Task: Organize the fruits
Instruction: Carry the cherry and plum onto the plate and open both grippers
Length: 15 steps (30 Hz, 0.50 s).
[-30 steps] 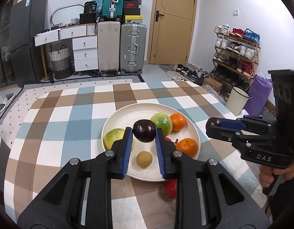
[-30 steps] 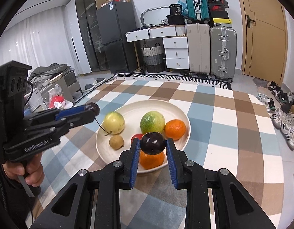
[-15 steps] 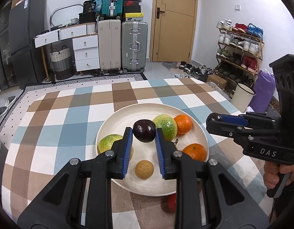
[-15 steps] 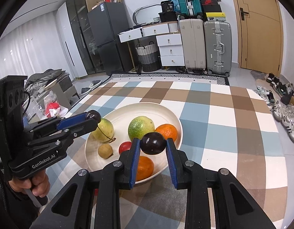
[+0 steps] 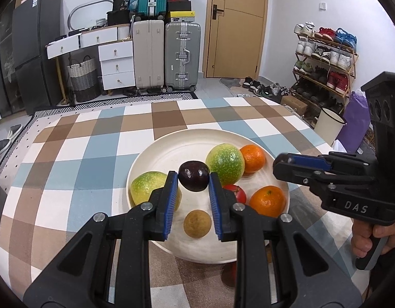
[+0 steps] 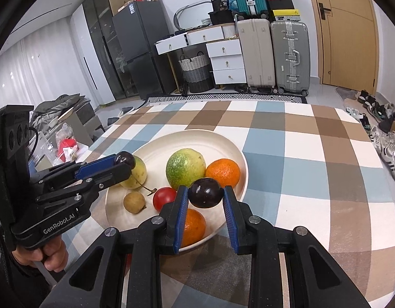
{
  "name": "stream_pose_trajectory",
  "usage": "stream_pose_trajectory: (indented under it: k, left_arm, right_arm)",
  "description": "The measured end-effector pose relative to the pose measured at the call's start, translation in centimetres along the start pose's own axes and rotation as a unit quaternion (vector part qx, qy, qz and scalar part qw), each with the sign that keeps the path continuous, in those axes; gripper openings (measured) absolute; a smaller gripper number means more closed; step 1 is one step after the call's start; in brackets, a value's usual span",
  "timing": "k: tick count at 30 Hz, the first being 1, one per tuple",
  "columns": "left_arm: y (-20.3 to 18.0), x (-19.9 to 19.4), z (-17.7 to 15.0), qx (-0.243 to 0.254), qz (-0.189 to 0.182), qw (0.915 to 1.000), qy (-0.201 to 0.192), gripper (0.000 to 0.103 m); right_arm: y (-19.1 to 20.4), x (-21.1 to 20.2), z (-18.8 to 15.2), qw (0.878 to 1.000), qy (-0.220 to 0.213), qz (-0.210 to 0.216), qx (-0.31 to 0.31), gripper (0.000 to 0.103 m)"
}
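We hold a dark purple fruit (image 5: 194, 176) in the left hand-held gripper (image 5: 193, 179), its blue pads closed to the fruit's width and pinching it at the widest part, above the cream plate (image 5: 171, 151) directly ahead of the fingertips. A second dark fruit (image 6: 206, 192) sits pinched the same way in the right hand-held gripper (image 6: 206, 195), over the plate's near rim on that side. Both look small, round and glossy, so we judge them light but slippery and easily bruised; the sound hold is across the middle, where the pads now bear, with only gentle pressure. Beyond and just right of the left hand-held gripper's tips lies a large green fruit (image 5: 225, 163), with a mandarin (image 5: 253, 158) touching it on its far side. To the left of the left pad rests a yellow-green fruit (image 5: 146, 187); beneath and between the fingers sits a small brown fruit (image 5: 197, 223), and to the right a red fruit (image 5: 236, 192) and a second mandarin (image 5: 268, 200). The plate stands on a worktop (image 5: 69, 159) under a checked cloth of blue, brown and white. Another red fruit (image 5: 229, 273) shows on the cloth behind the plate's near rim, largely hidden by the left hand-held gripper. We judge both fruits ready to be set down in the plate's bare middle.
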<state>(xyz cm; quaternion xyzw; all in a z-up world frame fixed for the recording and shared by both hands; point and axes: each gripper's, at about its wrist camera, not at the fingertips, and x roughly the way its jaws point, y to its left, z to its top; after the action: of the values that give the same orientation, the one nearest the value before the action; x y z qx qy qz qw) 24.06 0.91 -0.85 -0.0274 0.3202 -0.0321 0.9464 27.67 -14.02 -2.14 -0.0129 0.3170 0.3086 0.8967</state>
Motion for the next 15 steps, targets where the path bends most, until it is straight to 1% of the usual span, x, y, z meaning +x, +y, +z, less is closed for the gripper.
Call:
stream_pose_trajectory:
  k: [1, 6, 7, 8, 10, 11, 12, 13, 14, 15]
  left_arm:
    - [0.0, 0.0, 0.0, 0.001, 0.001, 1.0, 0.001, 0.022]
    - [0.0, -0.4, -0.1, 0.0, 0.0, 1.0, -0.001, 0.023]
    - [0.0, -0.5, -0.2, 0.0, 0.0, 1.0, 0.0, 0.025]
    - [-0.1, -0.6, -0.2, 0.001, 0.0, 1.0, 0.001, 0.027]
    - [-0.1, -1.0, -0.3, 0.003, 0.002, 1.0, 0.0, 0.041]
    - [0.0, -1.2, -0.3, 0.002, 0.003, 1.0, -0.003, 0.044]
    - [0.0, -1.5, -0.4, 0.0, 0.003, 1.0, -0.005, 0.053]
    - [0.2, -1.8, -0.5, -0.003, 0.003, 1.0, -0.007, 0.065]
    - [0.3, -2.0, -0.5, -0.008, 0.006, 0.9999, -0.008, 0.071]
    - [0.4, -2.2, -0.6, -0.012, 0.008, 0.9999, -0.009, 0.082]
  right_arm:
    - [0.0, 0.0, -0.1, 1.0, 0.0, -0.007, -0.003, 0.028]
    - [0.1, -0.3, -0.2, 1.0, -0.003, -0.008, -0.005, 0.029]
    - [0.1, -0.4, -0.3, 1.0, -0.004, -0.011, -0.008, 0.031]
    - [0.1, -0.5, -0.3, 1.0, -0.005, -0.012, -0.008, 0.035]
    - [0.1, -0.7, -0.5, 1.0, -0.006, -0.009, -0.007, 0.044]
    - [0.1, -0.8, -0.6, 1.0, -0.006, -0.008, -0.007, 0.049]
    - [0.2, -0.9, -0.6, 1.0, -0.006, -0.008, -0.009, 0.051]
    - [0.3, -1.0, -0.7, 1.0, -0.005, -0.01, -0.012, 0.055]
    - [0.4, -1.0, -0.7, 1.0, -0.005, -0.01, -0.014, 0.063]
    - [0.5, -1.1, -0.8, 1.0, -0.008, -0.009, -0.015, 0.069]
